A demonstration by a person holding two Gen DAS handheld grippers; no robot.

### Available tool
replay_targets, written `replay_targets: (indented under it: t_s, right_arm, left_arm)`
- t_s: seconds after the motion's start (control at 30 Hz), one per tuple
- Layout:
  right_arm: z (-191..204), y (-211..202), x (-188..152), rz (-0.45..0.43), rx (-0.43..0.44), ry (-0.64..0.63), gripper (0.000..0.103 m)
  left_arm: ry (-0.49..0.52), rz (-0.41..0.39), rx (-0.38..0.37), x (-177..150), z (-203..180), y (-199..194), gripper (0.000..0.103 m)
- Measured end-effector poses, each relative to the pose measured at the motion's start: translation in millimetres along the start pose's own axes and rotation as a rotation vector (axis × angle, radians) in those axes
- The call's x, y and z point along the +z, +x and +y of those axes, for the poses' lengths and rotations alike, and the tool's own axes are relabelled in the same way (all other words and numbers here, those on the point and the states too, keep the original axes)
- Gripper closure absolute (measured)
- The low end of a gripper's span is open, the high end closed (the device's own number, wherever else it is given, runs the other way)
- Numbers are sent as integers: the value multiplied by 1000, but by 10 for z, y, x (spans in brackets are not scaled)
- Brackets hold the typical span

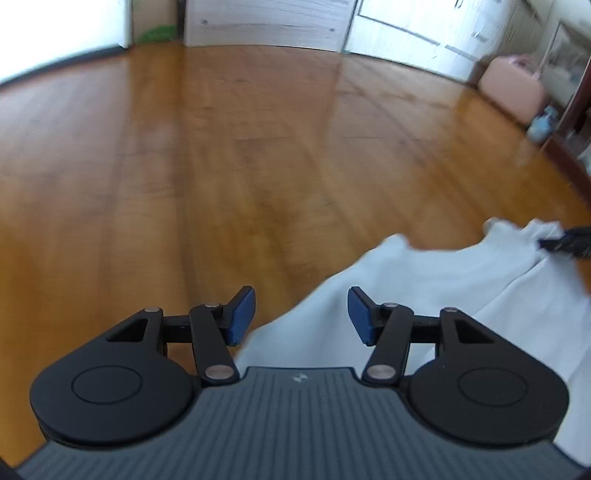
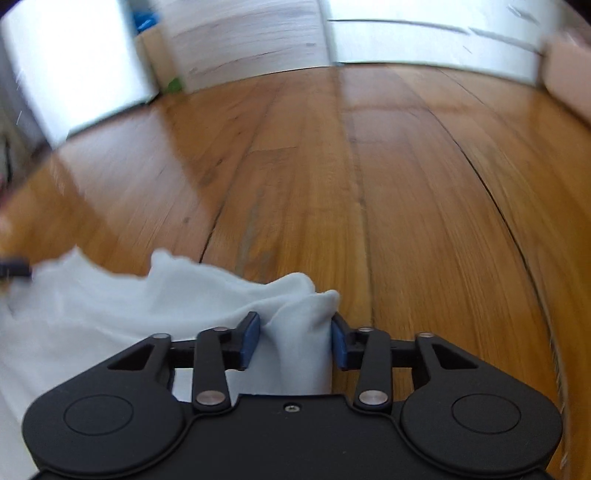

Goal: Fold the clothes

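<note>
A white garment [image 1: 443,288] lies rumpled on a wooden floor, off to the right in the left wrist view. My left gripper [image 1: 301,295] hangs open over the garment's left edge, with its blue pads [image 1: 242,314] wide apart and touching no cloth. My right gripper [image 2: 295,317] is shut on a bunched fold of the white garment [image 2: 110,314], and the fold fills the gap between both pads. The right gripper's dark tip [image 1: 565,242] shows at the cloth's far corner in the left wrist view. A dark tip of the left gripper [image 2: 14,267] shows at the left edge of the right wrist view.
The wooden floor [image 1: 240,155] stretches ahead to white cabinets [image 1: 266,22] along the far wall. A pink case [image 1: 513,88] and a small blue object [image 1: 541,123] stand at the right by a dark frame. Both views are blurred.
</note>
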State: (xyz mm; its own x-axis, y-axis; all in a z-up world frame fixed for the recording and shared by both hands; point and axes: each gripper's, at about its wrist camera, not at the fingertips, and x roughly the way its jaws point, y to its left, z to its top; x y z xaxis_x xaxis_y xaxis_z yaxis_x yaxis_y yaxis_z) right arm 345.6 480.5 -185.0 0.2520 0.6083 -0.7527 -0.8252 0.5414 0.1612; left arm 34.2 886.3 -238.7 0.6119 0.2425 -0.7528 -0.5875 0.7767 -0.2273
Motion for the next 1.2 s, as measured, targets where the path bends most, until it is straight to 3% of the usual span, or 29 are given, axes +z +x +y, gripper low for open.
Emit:
replay_targets:
  t_s: [0.1,0.17,0.23,0.3,0.37,0.5,0.63,0.67,0.7,0.73,0.77,0.87,0.97,1.2]
  right_arm:
    - [5,0,2,-1,8,-17,66]
    - [-47,-6,-2,-1,22,5,66]
    - [-129,-12,6,0,38,58,61]
    - [-218,-21,38,-6,48,138,41]
    - [-270,-64,107,-42,68,182,41]
    - [-54,-45,379,-55,92,54,41]
    - [391,247,597,71,87,-177,41]
    - [499,340,613,110,93,-229,42]
    - [603,431,610,146,84,-281,54]
    - [704,502,586,163,71,-332,69]
    - [784,517,568,150,68,-372,97]
    - [933,470,584,54,18,-455,98]
    - [882,478,615,-12,9,-386,100]
    - [807,658,562,-4,-60,-297,100]
  left_arm:
    - [-8,24,-62,-23,-76,122,55]
    - [61,45,-46,-39,-189,162,100]
    - [88,63,5,-35,-280,165,100]
    - [111,34,65,-29,-354,111,100]
    - [161,-17,117,-41,-416,46,100]
    - [202,-22,170,-104,-465,79,100]
    - [139,-12,154,-124,-394,106,100]
    - [115,-14,145,-119,-365,98,100]
    - [94,-16,135,-122,-328,80,100]
    - [79,-18,128,-128,-301,67,100]
    - [68,-18,127,-121,-282,58,100]
    - [38,1,145,-103,-213,37,100]
    - [25,6,151,-103,-187,67,100]
    - [-15,-57,231,-129,-179,28,87]
